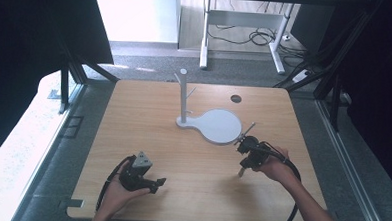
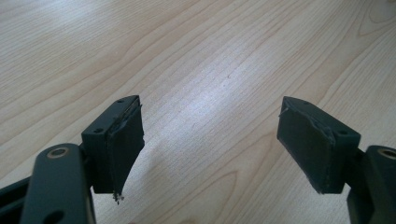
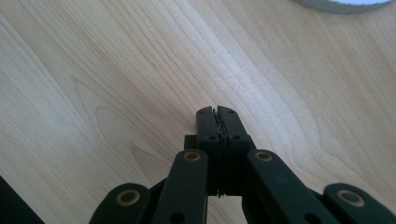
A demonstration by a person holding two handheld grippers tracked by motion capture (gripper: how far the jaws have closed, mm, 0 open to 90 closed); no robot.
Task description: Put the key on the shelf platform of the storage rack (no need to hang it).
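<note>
Right gripper (image 1: 245,153) pressed together, empty, just off near-right rim of white round-based stand with upright peg post (image 1: 209,122). Post rises vertical, forward-left of it. Left gripper (image 1: 142,174) spread wide, empty, well apart over pale wooden table (image 1: 148,118). Right hand nearer.

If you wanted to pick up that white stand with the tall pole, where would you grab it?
Probably the upright pole of the white stand, below its side pegs, coming in level from the person's side. The pole is slim enough for two jaws, while the round base lies flat on the table, leaving little edge to pinch. The open left gripper suits; the right gripper is shut.
</note>
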